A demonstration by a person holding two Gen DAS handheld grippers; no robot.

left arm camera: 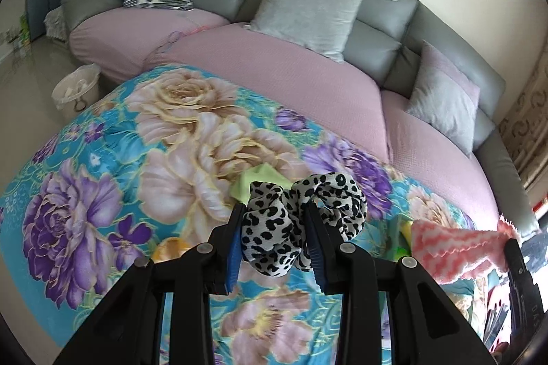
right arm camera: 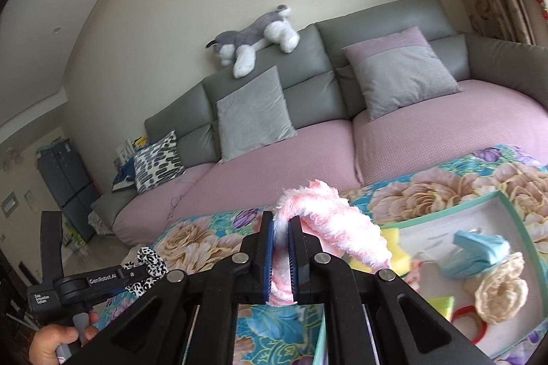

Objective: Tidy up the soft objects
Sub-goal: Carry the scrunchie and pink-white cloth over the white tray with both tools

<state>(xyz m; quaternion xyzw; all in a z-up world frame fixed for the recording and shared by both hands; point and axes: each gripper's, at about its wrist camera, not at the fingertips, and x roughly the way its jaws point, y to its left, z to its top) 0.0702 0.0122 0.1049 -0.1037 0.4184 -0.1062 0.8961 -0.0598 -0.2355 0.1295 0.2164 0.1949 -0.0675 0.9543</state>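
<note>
Floral quilt (left arm camera: 102, 138) is covering the surface before a grey sofa (left arm camera: 383, 32). Left hand-held gripper (left arm camera: 274, 221) is pinching a leopard-print scrunchie (left arm camera: 274, 228) above it; right hand-held gripper (right arm camera: 281, 228) is clamping a pink fluffy cloth (right arm camera: 328, 214) beside the tray (right arm camera: 513, 204). Both are looking light, limp, compressible; gripping bunched folds is holding best.

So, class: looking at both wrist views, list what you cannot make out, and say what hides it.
- Leopard-print scarf, left wrist view: its lower end is hidden behind the left hand-held gripper.
- Pink fluffy cloth, right wrist view: the clamped end is covered by the right hand-held gripper.
- Tray, right wrist view: its near corner is cut off by the gripper body and picture edge.
- White basket, left wrist view: contents too small to tell.
</note>
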